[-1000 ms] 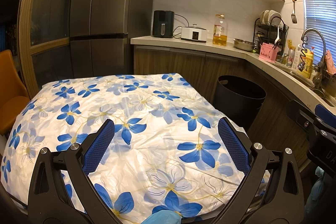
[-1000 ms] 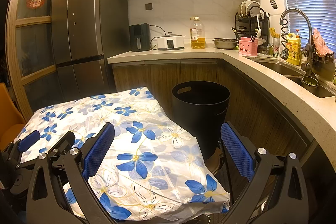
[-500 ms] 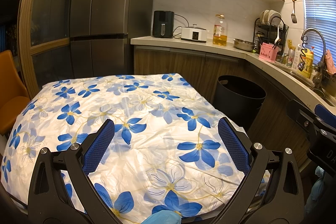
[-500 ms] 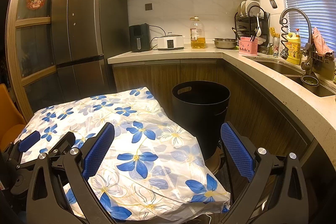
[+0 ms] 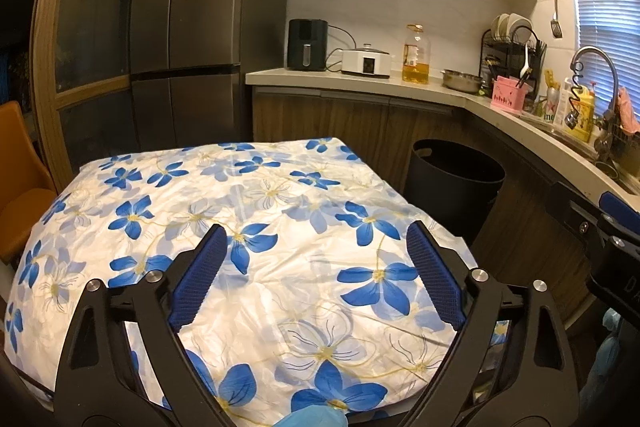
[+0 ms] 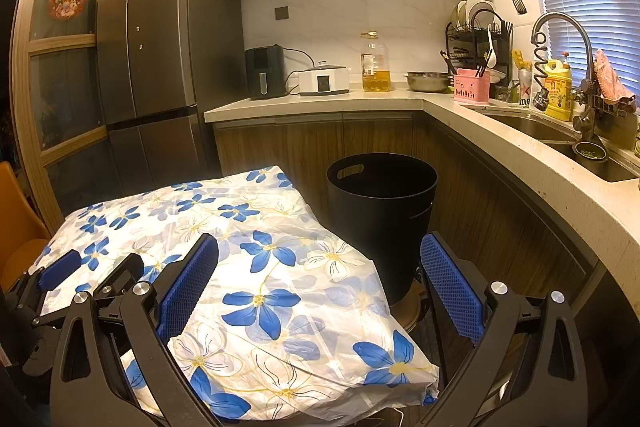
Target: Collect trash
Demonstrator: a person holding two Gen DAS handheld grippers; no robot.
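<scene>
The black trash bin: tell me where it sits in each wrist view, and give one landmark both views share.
Left wrist view: the black trash bin stands right of centre, past the floral table's far right corner, below the counter.
Right wrist view: the bin stands near centre, beside the table's right edge, between the open right gripper's fingers.
Shared landmark: the oil bottle on the counter.

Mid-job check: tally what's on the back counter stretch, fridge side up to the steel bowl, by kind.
Black air fryer: 1
White cooker: 1
Oil bottle: 1
Steel bowl: 1
Total: 4
</scene>
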